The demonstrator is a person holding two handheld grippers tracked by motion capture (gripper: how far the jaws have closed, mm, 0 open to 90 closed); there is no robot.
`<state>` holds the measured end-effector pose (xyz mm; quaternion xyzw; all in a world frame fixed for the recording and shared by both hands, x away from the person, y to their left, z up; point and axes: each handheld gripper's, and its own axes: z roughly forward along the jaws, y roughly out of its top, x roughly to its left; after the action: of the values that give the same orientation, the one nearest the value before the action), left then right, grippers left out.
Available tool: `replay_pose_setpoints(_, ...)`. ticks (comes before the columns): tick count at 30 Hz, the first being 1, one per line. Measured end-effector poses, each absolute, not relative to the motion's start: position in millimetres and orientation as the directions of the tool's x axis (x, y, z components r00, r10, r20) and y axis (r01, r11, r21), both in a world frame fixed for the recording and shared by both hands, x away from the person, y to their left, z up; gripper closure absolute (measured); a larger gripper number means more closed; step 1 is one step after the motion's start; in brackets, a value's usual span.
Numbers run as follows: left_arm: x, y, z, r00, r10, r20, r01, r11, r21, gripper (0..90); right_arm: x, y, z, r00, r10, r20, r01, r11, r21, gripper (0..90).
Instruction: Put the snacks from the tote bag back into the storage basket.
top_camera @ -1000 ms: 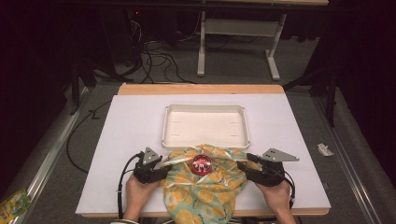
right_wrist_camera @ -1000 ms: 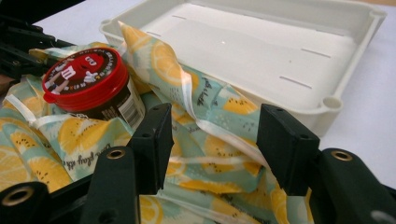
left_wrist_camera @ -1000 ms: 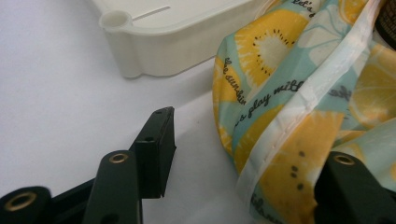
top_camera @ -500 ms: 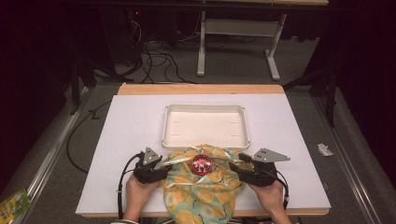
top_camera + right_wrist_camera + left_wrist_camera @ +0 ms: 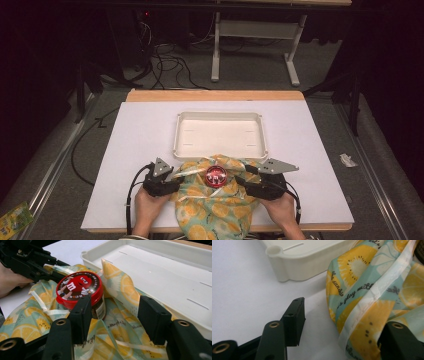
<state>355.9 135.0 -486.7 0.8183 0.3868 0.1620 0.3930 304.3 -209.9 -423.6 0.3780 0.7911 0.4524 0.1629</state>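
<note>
In the high view, the lemon-print cloth bag lies at the near edge of the tabletop, just in front of the white tray, and the red-lidded candy jar stands in its mouth. Your left gripper and right gripper sit at the two sides of the bag. Keep them level with each other, so the opening stays even.

In the left gripper view, the jaws are spread; one jaw rests on the bare tabletop and the white hem of the bag lies between them, not pinched. Bring the hem deeper between the jaws before you close.

In the right gripper view, the jaws are also spread and hold nothing. The jar stands close behind the left jaw. Take only the cloth here, I think, and approach slowly, otherwise the jaw may push the jar over.
</note>
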Motion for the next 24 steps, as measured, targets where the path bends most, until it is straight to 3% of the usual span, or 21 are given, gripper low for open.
replay_pose_setpoints(13, 356, 135, -487, 0.647, 0.761, -0.037, 0.506, -0.392, 0.768, 44.5, 307, -186, -419, -0.709, 0.701, 0.072, 0.43, 0.349, 0.833, 43.8)
replay_pose_setpoints(24, 356, 135, -487, 0.646, 0.763, -0.04, 0.508, -0.39, 0.768, 44.1, 315, -165, -420, -0.741, 0.668, 0.07, 0.426, 0.387, 0.818, 36.3)
